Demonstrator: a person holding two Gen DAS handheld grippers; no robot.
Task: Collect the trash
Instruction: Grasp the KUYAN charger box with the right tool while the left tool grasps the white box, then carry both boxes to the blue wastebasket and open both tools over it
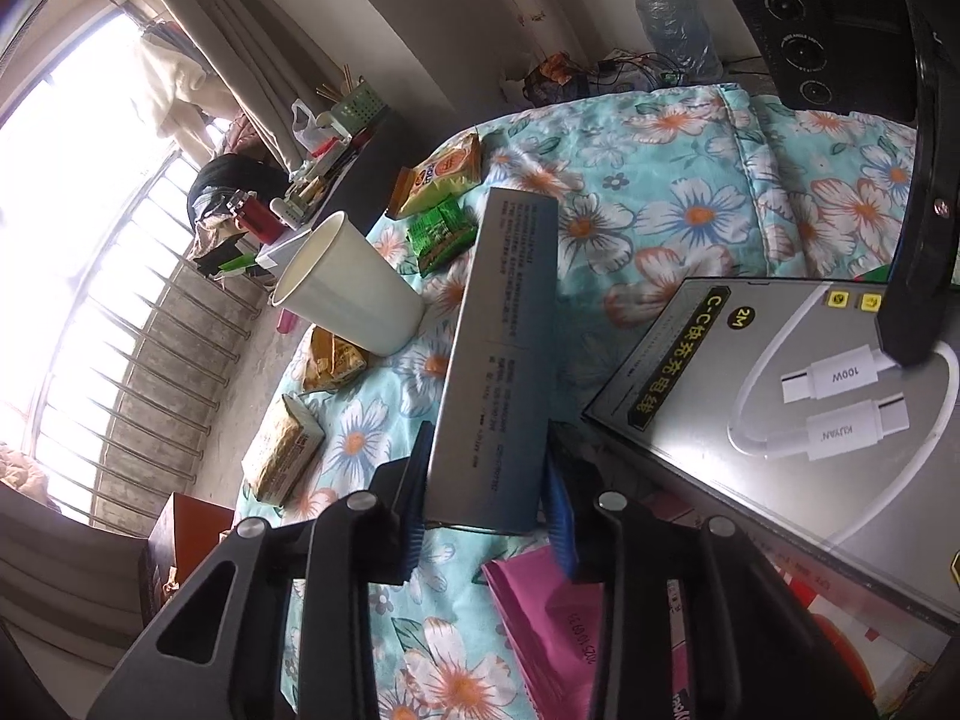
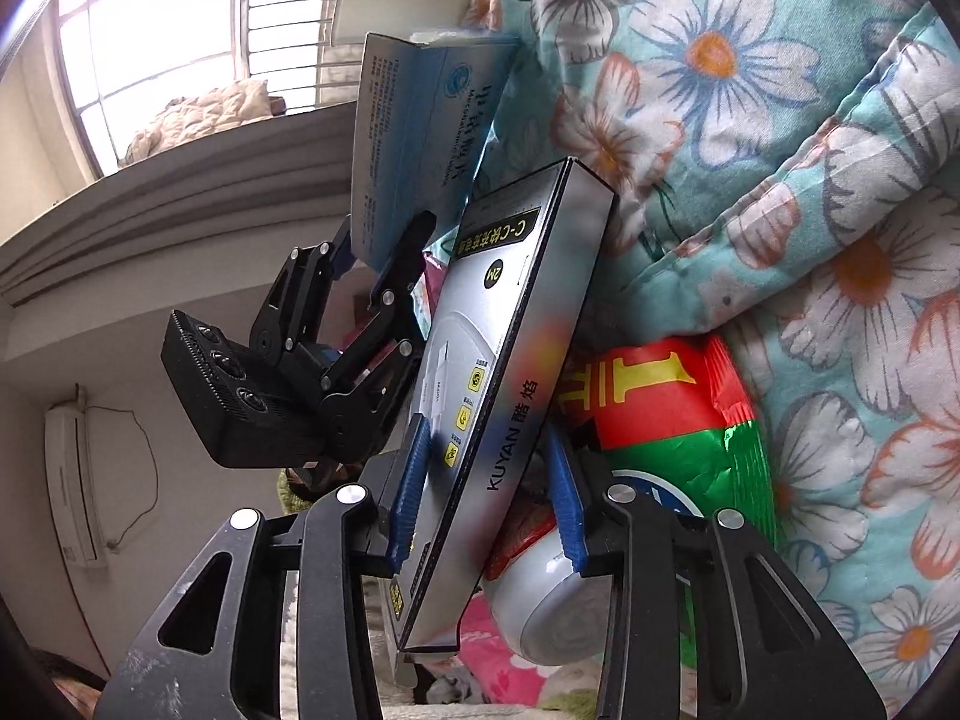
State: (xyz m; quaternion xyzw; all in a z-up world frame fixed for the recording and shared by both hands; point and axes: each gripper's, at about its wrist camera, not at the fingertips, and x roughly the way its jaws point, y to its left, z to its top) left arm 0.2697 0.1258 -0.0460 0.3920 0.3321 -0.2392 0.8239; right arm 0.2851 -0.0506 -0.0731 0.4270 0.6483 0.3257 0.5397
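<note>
Two boxes are gripped at once: the left claw (image 1: 489, 510) clamps a long grey-blue cardboard box (image 1: 501, 354), the right claw (image 2: 486, 498) a flat silver cable box (image 2: 504, 396). Both should rise straight above the flowered quilt (image 1: 690, 192), clear of the white paper cup (image 1: 351, 288) beyond.

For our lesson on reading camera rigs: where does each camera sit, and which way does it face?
Left wrist: on the left gripper, looking along a blue box over the floral quilt toward the window.
Right wrist: on the right gripper, looking along a silver cable box.
Shared: both boxes, quilt, paper cup, each other's gripper.
</note>
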